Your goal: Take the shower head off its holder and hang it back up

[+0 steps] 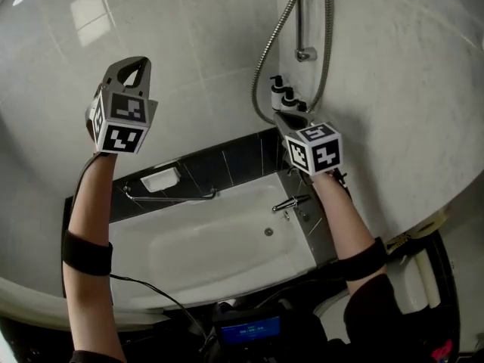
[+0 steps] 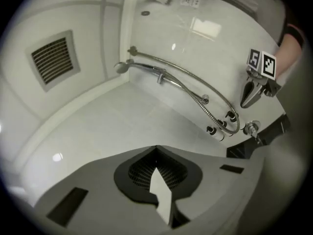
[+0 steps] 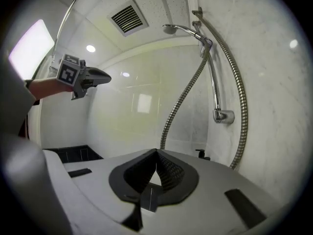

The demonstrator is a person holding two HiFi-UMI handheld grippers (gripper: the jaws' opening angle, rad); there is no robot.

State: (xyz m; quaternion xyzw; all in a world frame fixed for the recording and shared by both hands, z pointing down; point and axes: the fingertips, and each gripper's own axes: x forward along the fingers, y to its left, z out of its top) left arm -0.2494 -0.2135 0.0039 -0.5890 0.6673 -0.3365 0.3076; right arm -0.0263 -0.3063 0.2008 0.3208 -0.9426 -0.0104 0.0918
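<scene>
- The left tool is raised in front of the person, jaws pressed together with nothing between them. It takes no part in holding anything.
- The right tool likewise has its jaws closed on nothing. It points at the side wall just below the pump bottles and near the low loop of the hose, touching neither as far as the views show.
- Beneath both lies the bathtub, its tap at the right end under the shower fittings, so that water drops into the tub.
- Up that wall runs the slide rail. The hose hangs beside it in a long slack loop, which should leave enough play for the head to be lifted away.
- Farthest off, at the top of the rail, the shower head sits in its holder, angled out over the tub and well above both tools.
- With the head seated and both tools empty, either the lift has not begun or the head is already back; the frames do not settle which. Taking it would call for a tool to open and climb to the handle.
</scene>
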